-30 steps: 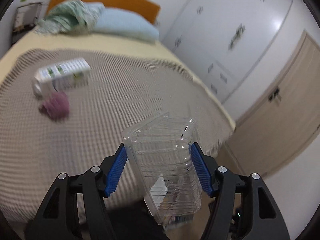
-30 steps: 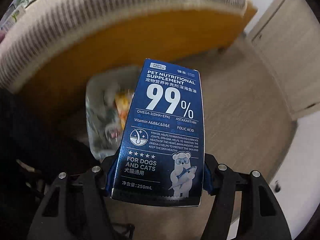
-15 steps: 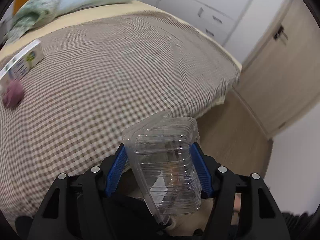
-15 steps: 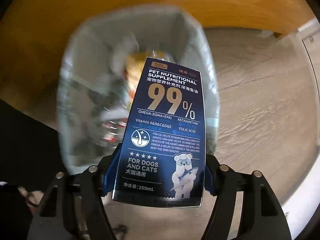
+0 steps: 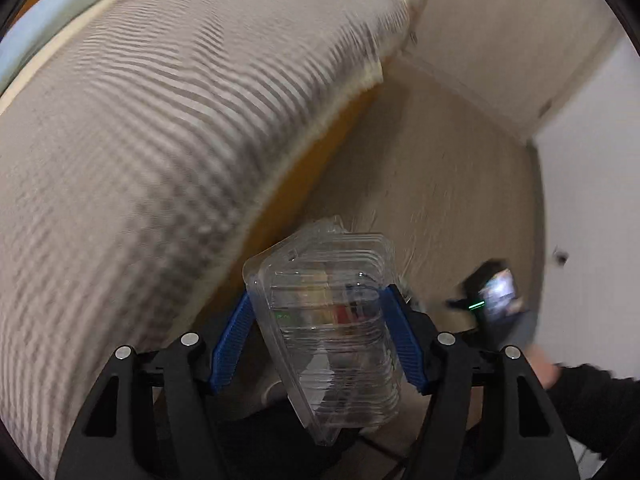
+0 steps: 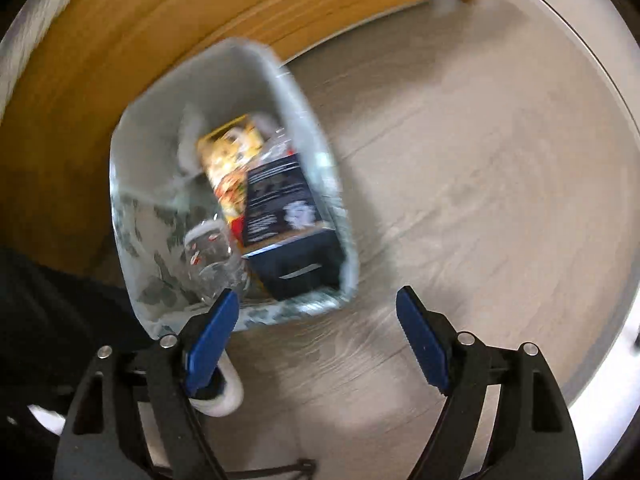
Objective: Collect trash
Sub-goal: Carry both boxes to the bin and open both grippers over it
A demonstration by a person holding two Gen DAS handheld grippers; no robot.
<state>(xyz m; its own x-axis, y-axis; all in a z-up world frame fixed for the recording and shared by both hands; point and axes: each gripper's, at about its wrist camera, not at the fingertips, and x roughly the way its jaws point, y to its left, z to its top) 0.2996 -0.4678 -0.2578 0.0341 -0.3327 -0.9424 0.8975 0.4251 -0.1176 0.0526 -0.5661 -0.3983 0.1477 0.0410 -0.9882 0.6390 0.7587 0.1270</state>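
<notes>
Clamping a clear plastic clamshell container [image 5: 332,332] between its blue pads, the left gripper [image 5: 320,336] holds it tilted above the wooden floor [image 5: 440,168] beside the checked bedspread [image 5: 160,120]. The right gripper [image 6: 318,334] is opening with nothing between its jaws. Beyond it the dark blue supplement box [image 6: 286,216] lies inside the lined trash bin [image 6: 160,120], among a yellow packet [image 6: 228,156] and a clear bottle [image 6: 212,252], next to the bed frame [image 6: 120,28].
</notes>
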